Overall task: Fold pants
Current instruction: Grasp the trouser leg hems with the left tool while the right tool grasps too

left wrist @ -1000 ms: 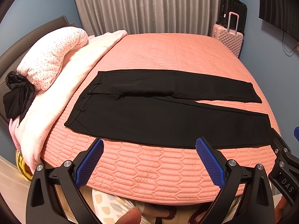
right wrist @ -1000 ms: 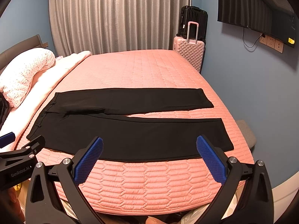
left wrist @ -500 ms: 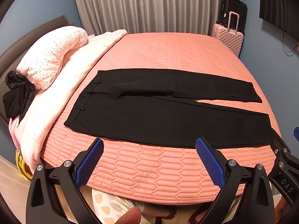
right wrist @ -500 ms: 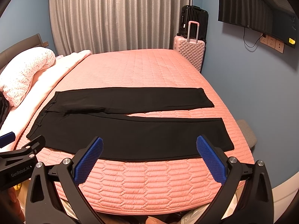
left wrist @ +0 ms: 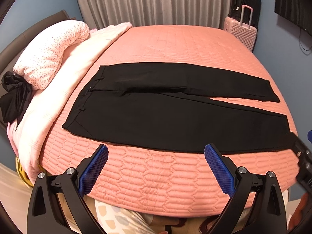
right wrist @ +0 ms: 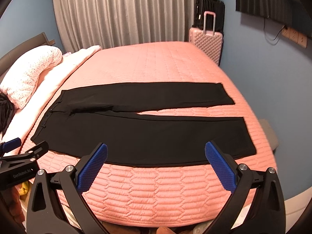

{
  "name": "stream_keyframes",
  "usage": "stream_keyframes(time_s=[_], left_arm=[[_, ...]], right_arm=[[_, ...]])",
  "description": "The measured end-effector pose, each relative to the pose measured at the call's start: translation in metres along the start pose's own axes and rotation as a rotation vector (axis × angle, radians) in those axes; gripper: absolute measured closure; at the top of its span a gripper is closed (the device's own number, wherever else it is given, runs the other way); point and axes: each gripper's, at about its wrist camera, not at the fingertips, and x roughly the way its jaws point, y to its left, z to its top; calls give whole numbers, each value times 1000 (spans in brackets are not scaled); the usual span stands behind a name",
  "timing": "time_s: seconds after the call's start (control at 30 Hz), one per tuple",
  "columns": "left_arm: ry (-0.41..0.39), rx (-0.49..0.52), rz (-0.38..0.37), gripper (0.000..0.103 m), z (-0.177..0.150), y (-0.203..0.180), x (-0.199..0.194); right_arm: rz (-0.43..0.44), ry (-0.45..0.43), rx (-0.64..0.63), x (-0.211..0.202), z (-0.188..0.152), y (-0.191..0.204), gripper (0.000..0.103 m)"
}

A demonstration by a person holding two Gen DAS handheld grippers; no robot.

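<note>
Black pants lie flat across mid-frame on the pink bed.
Left gripper and right gripper hover at bottom frame, jaws released, grasping nothing.

One pair of black pants with two legs lies on one bed with a salmon quilted cover, where two grippers wait: the left gripper and the right gripper, each with two blue-padded fingers spread wide. Two suitcases stand by the single grey curtain (one pink suitcase, one black suitcase). One speckled pillow and one black bundle of cloth sit at the head end.
</note>
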Motion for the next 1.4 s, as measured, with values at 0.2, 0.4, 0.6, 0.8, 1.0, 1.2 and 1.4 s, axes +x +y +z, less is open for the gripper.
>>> stream_keyframes(time_s=[0.2,0.4,0.6,0.8,1.0,1.2,1.4], left_arm=[[-3,1,24,5,25,4,34],[-1,18,30,5,52,-5,79],[-54,11,9,5,78,-13,122],[-16,-48,-87,5,119,15,195],[22,-115,-20,5,180,111,282],[59,-310,-10,6,239,250,367],[82,-505,-71,6,271,312,430]], right_arm=[[-95,-26,-36,64,43,-57,5],[-79,-2,-31,158,96,-143,8],[12,141,67,279,138,-237,37],[9,216,185,374,171,-306,29],[-20,244,104,431,180,-319,5],[11,232,39,441,182,-305,7],[14,220,14,437,184,-296,24]])
